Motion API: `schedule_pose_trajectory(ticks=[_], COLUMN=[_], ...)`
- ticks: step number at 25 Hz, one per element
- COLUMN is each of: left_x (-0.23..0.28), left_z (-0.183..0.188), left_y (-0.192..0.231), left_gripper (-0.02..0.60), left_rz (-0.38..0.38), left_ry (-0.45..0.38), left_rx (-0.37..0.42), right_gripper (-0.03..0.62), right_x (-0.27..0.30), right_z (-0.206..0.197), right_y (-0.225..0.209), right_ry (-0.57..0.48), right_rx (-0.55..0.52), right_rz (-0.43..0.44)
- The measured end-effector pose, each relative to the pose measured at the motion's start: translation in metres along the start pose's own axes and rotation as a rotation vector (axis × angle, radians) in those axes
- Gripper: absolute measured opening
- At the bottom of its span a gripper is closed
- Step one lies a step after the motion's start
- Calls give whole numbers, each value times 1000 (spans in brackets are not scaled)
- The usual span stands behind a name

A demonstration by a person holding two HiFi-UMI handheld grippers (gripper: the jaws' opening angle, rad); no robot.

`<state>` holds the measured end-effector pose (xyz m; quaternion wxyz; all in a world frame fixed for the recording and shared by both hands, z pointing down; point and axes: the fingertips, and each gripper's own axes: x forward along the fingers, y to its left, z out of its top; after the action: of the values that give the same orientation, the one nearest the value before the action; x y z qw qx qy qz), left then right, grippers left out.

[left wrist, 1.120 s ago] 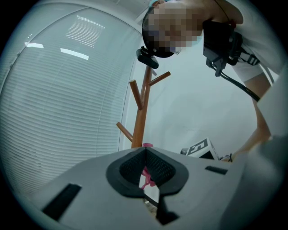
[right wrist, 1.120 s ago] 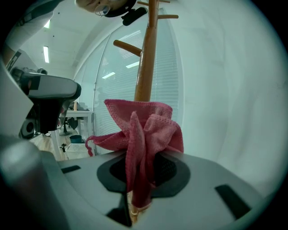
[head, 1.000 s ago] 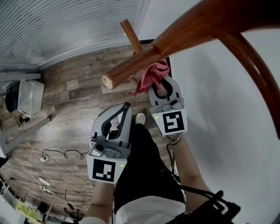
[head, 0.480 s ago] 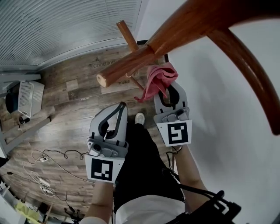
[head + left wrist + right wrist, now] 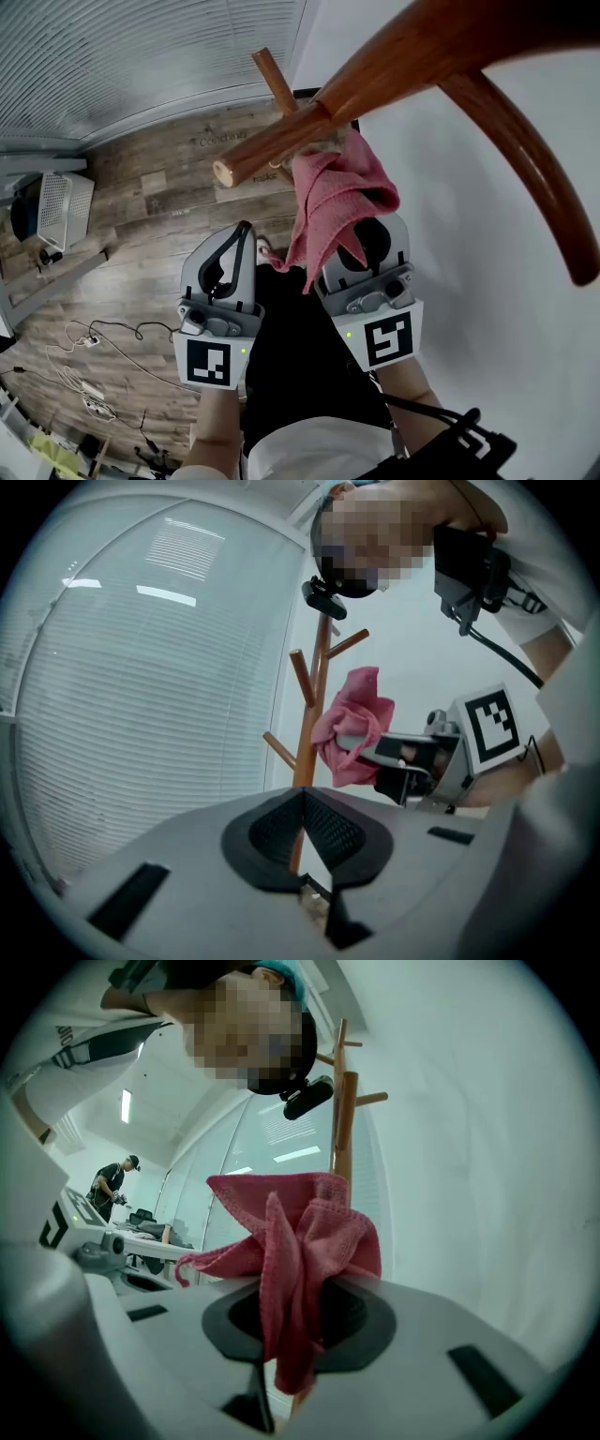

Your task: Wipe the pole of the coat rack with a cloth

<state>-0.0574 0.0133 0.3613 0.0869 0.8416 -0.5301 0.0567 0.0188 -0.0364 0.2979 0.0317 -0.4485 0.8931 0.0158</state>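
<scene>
The brown wooden coat rack pole (image 5: 375, 70) runs from the top right down toward the floor, with pegs (image 5: 267, 145) branching off. My right gripper (image 5: 364, 234) is shut on a pink cloth (image 5: 333, 202), which bunches up from its jaws right beside the pole; I cannot tell whether they touch. In the right gripper view the cloth (image 5: 291, 1251) fills the jaws and the pole (image 5: 342, 1129) rises behind it. My left gripper (image 5: 244, 234) is shut and empty, left of the right one. From the left gripper (image 5: 302, 803) I see the pole (image 5: 309, 733) and cloth (image 5: 352, 728).
A curved wooden arm (image 5: 534, 159) of the rack sweeps down on the right before a white wall (image 5: 469, 281). Window blinds (image 5: 141, 47) lie at the top left. On the wood floor are a white basket (image 5: 66, 202) and cables (image 5: 94, 347).
My right gripper has come up and toward me with the cloth, which now looks larger and hangs lower in view. The left gripper has shifted slightly down and left.
</scene>
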Motion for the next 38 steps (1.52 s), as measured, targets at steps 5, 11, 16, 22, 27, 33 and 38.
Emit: schedule_pose_trajectory(ticks=[5, 11, 16, 22, 27, 33, 38], left_x=[0, -3, -5, -5, -5, -6, -7], left_z=[-4, -6, -7, -11, -11, -12, -14], left_y=[-1, 2, 6, 8, 11, 10, 9], left_gripper=[14, 14, 14, 14, 14, 14, 14], left_rz=[-3, 5, 9, 12, 19, 22, 20], left_ry=[8, 10, 16, 24, 21, 18, 21], left_rx=[0, -1, 2, -1, -1, -10, -21], right_gripper=[86, 86, 86, 86, 86, 86, 86], right_x=[10, 18, 22, 23, 23, 21, 21], right_z=[11, 6, -2, -14, -27, -38, -49], right_y=[8, 4, 0, -1, -2, -1, 1], right_ry=[-39, -30, -11, 11, 39, 63, 89], right_rx=[-47, -40, -14, 2, 11, 33, 38], right_rz=[11, -28, -53, -63, -71, -69, -66])
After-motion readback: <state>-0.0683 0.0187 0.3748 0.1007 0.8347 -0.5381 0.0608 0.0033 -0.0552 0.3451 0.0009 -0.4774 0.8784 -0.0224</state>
